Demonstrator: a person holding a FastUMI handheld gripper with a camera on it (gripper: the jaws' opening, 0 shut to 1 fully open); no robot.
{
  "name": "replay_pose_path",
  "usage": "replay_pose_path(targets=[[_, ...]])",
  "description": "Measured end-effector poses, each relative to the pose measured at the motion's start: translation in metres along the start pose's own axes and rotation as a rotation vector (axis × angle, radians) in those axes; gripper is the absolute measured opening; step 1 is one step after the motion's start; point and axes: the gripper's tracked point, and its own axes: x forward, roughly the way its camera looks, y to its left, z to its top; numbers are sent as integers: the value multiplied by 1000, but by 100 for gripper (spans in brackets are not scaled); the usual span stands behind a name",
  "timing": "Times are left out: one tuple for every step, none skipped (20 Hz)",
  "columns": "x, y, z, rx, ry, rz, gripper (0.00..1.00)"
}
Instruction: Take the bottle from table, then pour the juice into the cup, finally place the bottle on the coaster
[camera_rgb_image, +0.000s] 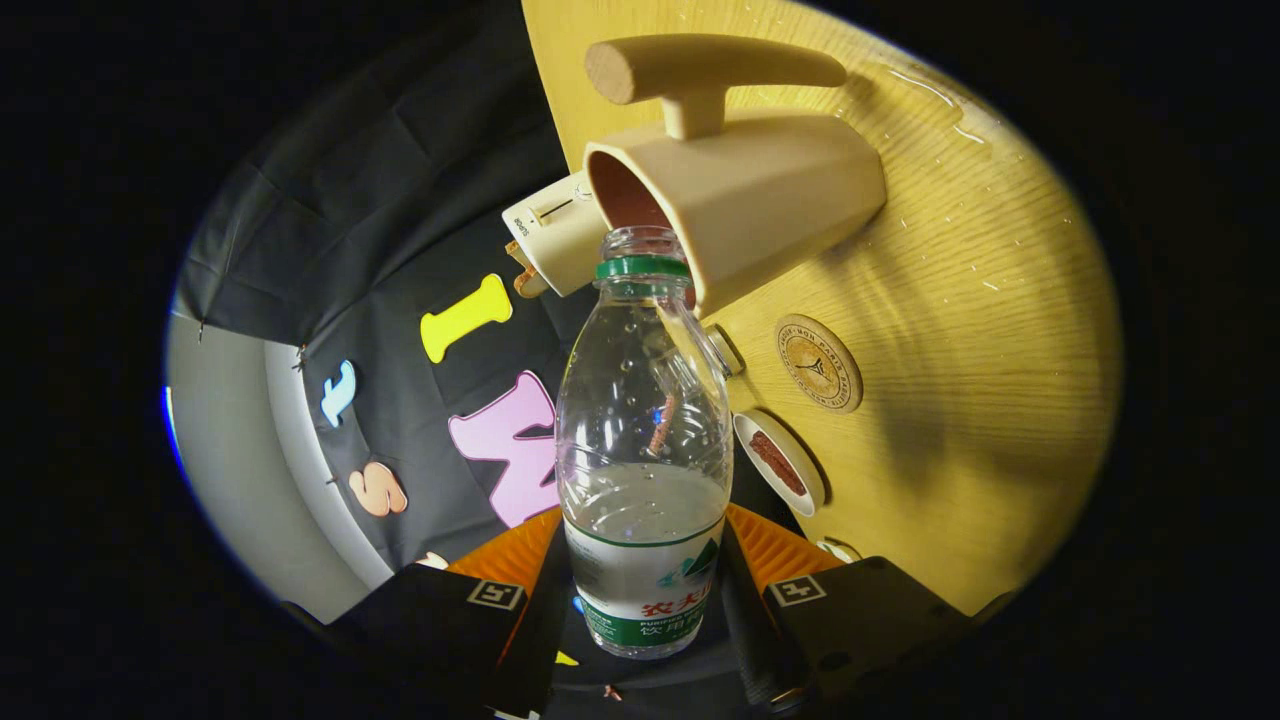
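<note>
My gripper (645, 600) is shut on a clear plastic bottle (645, 450) with a green neck ring and no cap, both fingers (505, 560) pressing on its labelled lower part. The clear liquid lies in the bottle's lower half, and no stream shows at the neck. The view is rolled, so the wooden table (980, 330) stands on edge to the right. The bottle's open mouth sits right at the rim of a beige cup (760, 190) with a thick handle. A round wooden coaster (818, 362) lies on the table beside the bottle, between the cup and the fingers.
A small white dish (782, 462) with something reddish-brown in it sits on the table close to the bottle's side. A white box-like appliance (552, 232) stands behind the cup. A few wet streaks (935, 90) glint on the table beyond the cup.
</note>
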Motion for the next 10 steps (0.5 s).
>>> replay_pose_path(targets=[[-1,2,2,18,-4,10,73],[-2,4,3,39,-9,24,73],[-3,5,4,58,-15,35,73],[-3,5,6,72,-20,43,73],[-4,5,7,81,-23,50,73],[-4,5,8,87,-25,56,73],[-5,6,9,94,-26,64,73],[-5,6,9,102,-28,71,73],[-6,6,10,107,-30,77,73],[-6,5,9,106,-31,78,73]])
